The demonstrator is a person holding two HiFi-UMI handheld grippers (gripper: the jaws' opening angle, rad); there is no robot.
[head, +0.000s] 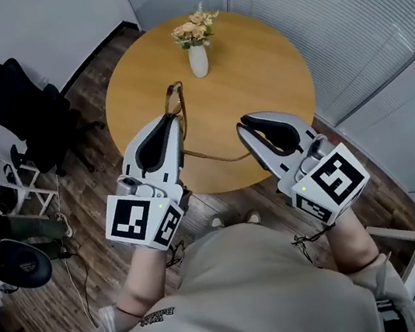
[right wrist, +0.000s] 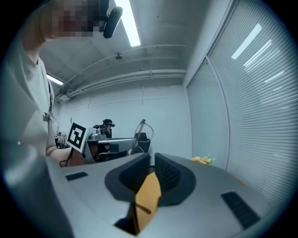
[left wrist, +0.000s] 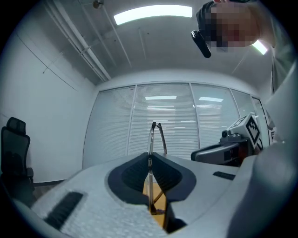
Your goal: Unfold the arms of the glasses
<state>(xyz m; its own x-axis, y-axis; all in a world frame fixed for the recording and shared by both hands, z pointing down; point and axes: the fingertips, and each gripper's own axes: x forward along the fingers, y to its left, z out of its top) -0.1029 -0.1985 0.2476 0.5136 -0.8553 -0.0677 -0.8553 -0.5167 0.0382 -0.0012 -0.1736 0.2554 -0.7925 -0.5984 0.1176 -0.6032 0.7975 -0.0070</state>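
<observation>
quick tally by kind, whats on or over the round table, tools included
grey two-jaw tools: 2, the left tool and the right tool
thin-framed metal glasses: 1
white ceramic vase of flowers: 1
round wooden table itself: 1
total: 5

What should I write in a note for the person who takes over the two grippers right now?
Left gripper: shut on the frame of the glasses, held over the table.
Right gripper: seems shut on the end of one arm, which stretches sideways from the frame.
Done: that arm looks unfolded, or nearly.
Left: the second arm; I cannot tell its state.
</observation>
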